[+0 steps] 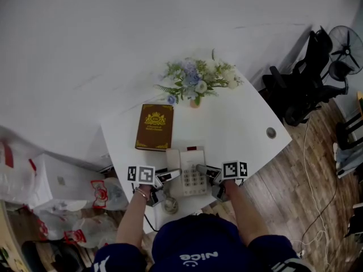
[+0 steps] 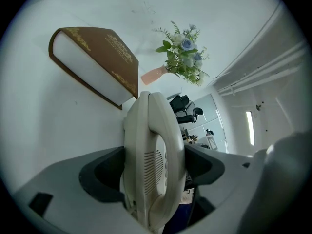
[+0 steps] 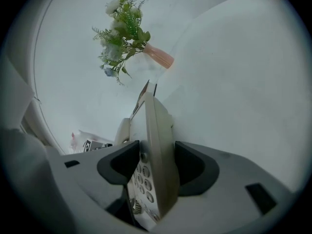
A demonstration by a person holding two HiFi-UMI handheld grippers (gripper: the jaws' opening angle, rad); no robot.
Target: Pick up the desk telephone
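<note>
The right gripper view's bottom edge cuts off the telephone's (image 3: 152, 145) near end.

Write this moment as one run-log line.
desk telephone: on table | left gripper: open, astride handset side | right gripper: open, astride keypad side

Cream telephone (image 1: 186, 162); brown, gold-crested book (image 1: 155, 127); white table (image 1: 238, 123); blue-white flowers (image 1: 195, 75); pink vase (image 1: 195, 102)

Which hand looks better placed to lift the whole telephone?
Probably right: the right gripper straddles the telephone base at its keypad, jaws open; the left gripper straddles the handset, which might lift off alone.
</note>
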